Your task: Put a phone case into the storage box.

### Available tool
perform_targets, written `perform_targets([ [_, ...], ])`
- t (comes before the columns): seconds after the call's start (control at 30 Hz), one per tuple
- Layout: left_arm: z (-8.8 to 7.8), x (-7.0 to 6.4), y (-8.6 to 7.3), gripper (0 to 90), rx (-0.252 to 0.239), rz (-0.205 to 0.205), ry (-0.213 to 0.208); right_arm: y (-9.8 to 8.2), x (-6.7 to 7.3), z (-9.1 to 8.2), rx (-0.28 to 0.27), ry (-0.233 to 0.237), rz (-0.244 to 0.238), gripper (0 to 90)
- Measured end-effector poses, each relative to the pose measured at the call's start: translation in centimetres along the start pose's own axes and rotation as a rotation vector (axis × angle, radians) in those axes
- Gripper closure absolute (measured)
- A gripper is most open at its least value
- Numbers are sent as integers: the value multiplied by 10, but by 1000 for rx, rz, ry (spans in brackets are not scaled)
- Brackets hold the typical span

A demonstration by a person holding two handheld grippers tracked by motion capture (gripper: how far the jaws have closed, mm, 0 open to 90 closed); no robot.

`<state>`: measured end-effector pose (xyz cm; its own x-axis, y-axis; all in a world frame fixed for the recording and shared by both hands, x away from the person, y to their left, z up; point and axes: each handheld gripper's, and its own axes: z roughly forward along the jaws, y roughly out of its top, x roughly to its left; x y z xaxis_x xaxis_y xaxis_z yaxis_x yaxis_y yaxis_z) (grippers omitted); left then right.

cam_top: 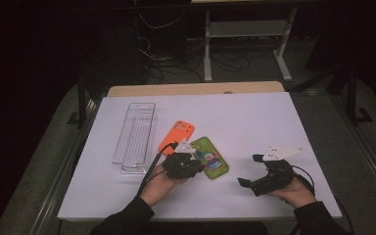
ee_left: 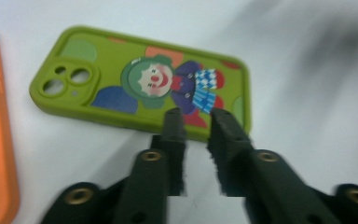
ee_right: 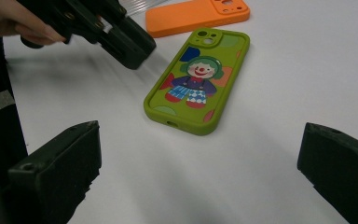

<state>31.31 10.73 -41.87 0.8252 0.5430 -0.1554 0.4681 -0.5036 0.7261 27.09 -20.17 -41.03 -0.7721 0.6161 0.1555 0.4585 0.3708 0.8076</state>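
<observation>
A green phone case (ee_left: 135, 79) with a clown picture lies flat on the white table, camera holes toward the far side. An orange phone case (cam_top: 177, 135) lies just left of it. My left gripper (ee_left: 196, 116) hovers at the green case's (cam_top: 209, 157) near long edge, its jaws a narrow gap apart with nothing between them; the fingertips overlap the case's rim in its own view. In the right gripper view this left gripper (ee_right: 126, 39) hangs just left of the green case (ee_right: 198, 79). My right gripper (cam_top: 249, 170) rests to the right, jaws wide apart and empty.
A clear plastic tray (cam_top: 134, 137) lies lengthwise at the left, beyond the orange case (ee_right: 196, 16). The white table (cam_top: 254, 122) stretches bare to the right and far side. Beyond it stand desk legs and cables on a dark floor.
</observation>
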Motion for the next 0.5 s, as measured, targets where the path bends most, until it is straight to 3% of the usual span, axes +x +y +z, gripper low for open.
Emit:
perform_targets([
  [0.07, -8, 1, -1, 620, -32, -2, -18, 0, 0, 0, 1, -1, 1, 0],
  [0.17, -22, 5, -4, 509, -61, 35, -32, 0, 0, 0, -1, -5, 1, 0],
  [0.23, -31, 9, -5, 450, -65, 89, -28, 0, 0, 0, 1, -5, 2, 0],
  [0.27, -35, 9, -7, 416, -69, 82, -34, 0, 0, 0, 2, -7, 2, 0],
  [0.4, -48, 14, -10, 282, -86, 126, -18, -1, 1, 0, 3, -13, 9, 0],
  [0.5, -55, 20, -13, 167, -98, 103, -29, -1, 0, 0, 6, -18, 9, 0],
])
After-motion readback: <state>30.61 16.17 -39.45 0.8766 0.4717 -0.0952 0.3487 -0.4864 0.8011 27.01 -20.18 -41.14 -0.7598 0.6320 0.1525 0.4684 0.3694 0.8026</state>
